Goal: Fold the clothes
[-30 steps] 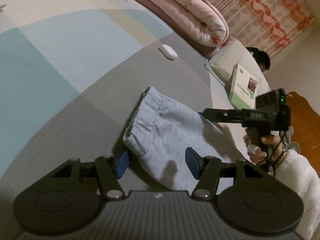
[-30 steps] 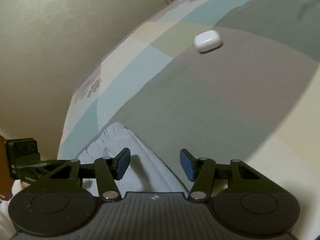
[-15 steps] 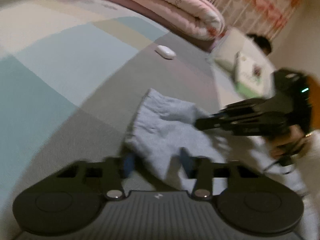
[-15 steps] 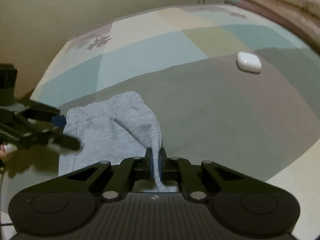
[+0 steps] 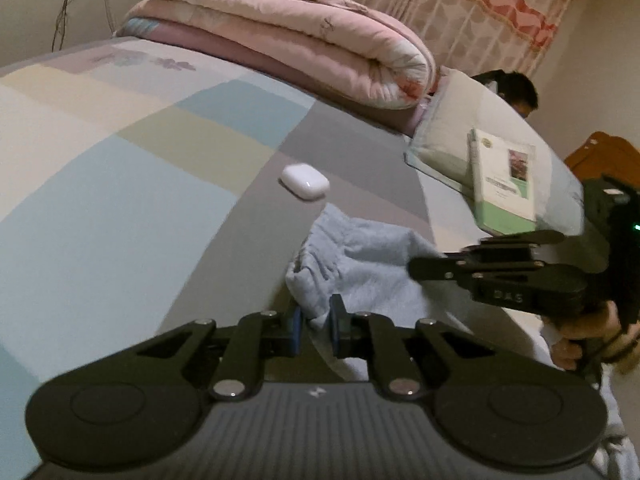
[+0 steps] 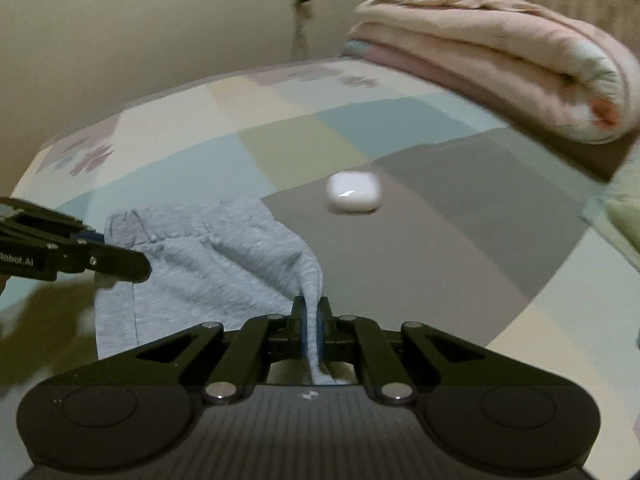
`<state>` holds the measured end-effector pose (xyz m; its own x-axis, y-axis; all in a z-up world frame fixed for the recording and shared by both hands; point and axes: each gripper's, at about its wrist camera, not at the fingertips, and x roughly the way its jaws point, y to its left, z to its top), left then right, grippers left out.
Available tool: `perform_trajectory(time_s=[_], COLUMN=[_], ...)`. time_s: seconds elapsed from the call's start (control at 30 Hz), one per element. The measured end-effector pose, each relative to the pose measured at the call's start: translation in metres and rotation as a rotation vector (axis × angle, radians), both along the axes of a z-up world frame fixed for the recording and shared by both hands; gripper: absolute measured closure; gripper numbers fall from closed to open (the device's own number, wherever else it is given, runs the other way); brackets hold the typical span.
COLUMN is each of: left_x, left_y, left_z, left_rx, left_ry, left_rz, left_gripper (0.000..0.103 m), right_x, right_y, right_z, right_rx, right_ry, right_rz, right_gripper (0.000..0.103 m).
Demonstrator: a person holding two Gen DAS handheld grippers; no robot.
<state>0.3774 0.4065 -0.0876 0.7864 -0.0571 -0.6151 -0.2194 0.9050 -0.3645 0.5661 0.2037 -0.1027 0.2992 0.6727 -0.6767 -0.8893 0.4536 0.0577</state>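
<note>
A light grey garment with a gathered waistband lies on the patchwork bed sheet. My left gripper is closing its jaws, and its blue pads pinch a bunched corner of the cloth. My right gripper is shut on the other corner of the garment, which is pulled up into a ridge between its pads. Each gripper shows in the other view: the right one over the cloth's right side, the left one at the cloth's left edge.
A white earbud case lies just beyond the garment. A folded pink quilt is stacked at the far end. A green book rests on a pillow at the right. A person's hand holds the right gripper.
Both grippers went from open around the garment's near edge to closed on its corners. Both have risen, and the cloth is drawn up and toward the earbud case.
</note>
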Motion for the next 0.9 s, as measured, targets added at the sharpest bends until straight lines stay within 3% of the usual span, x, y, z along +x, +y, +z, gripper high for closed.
perform_trajectory(time_s=[0.07, 0.13, 0.27, 0.33, 0.5, 0.6, 0.7, 0.9], left_x=[0.011, 0.017, 0.007, -0.002, -0.020, -0.023, -0.019, -0.015], left_y=[0.003, 0.005, 0.006, 0.008, 0.015, -0.006, -0.054, -0.167], left_z=[-0.007, -0.015, -0.016, -0.012, 0.008, 0.018, 0.025, 0.029], left_rx=[-0.005, -0.006, 0.052, 0.089, 0.137, 0.116, 0.160, 0.244], left_ry=[0.010, 0.032, 0.073, 0.075, 0.073, 0.075, 0.072, 0.051], left_rz=[0.009, 0.015, 0.049, 0.065, 0.138, 0.054, -0.087, -0.362], left_gripper=[0.091, 0.089, 0.070, 0.060, 0.058, 0.053, 0.051, 0.045], right_x=[0.010, 0.015, 0.014, 0.012, 0.000, -0.018, -0.030, -0.037], right_y=[0.001, 0.005, -0.005, -0.019, -0.081, -0.137, -0.194, -0.290], right_z=[-0.004, -0.012, -0.013, -0.003, 0.036, 0.053, 0.057, 0.031], right_rx=[0.017, 0.023, -0.004, -0.019, -0.074, -0.146, -0.210, -0.265], right_ry=[-0.008, -0.005, 0.010, 0.005, -0.040, -0.083, -0.095, -0.020], right_rz=[-0.043, -0.074, -0.082, -0.089, -0.125, -0.144, -0.192, -0.322], right_gripper=[0.095, 0.088, 0.077, 0.068, 0.062, 0.062, 0.062, 0.061])
